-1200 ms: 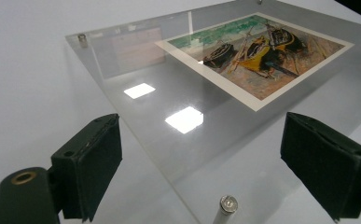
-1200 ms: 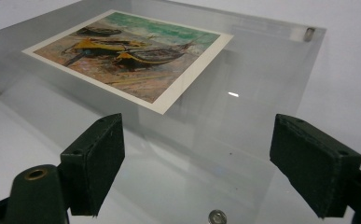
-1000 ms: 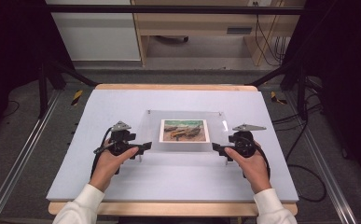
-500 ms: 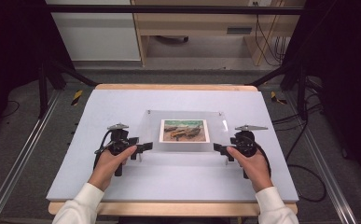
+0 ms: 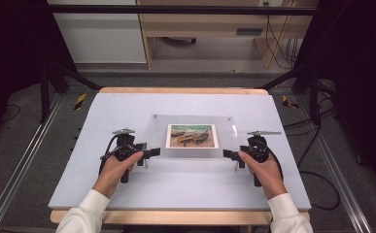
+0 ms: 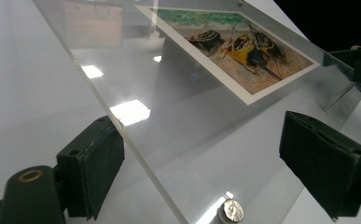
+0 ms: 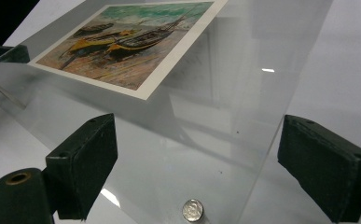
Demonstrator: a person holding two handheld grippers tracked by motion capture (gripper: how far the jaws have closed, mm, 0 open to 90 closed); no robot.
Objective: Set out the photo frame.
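Observation:
A clear acrylic picture frame (image 5: 195, 162) lies in the middle of the table, with a print of beached boats (image 5: 192, 135) inside it. My left gripper (image 5: 149, 153) stands open at the frame's near left corner, and the panel's edge (image 6: 136, 154) runs between its black jaws. My right gripper (image 5: 229, 155) stands open at the near right corner, its jaws on either side of the panel (image 7: 192, 154). Neither touches the panel. A silver corner screw (image 6: 232, 211) shows in the left gripper view. Another such screw (image 7: 193, 210) shows in the right gripper view.
The pale table top (image 5: 185, 194) has free room around the frame on every side. Black stand legs (image 5: 54, 82) and cables (image 5: 316, 121) flank the table on the floor. A wooden desk (image 5: 210, 29) stands beyond the far edge.
Both hands have shifted their grippers a little toward the near edge. The frame has stayed where it was.

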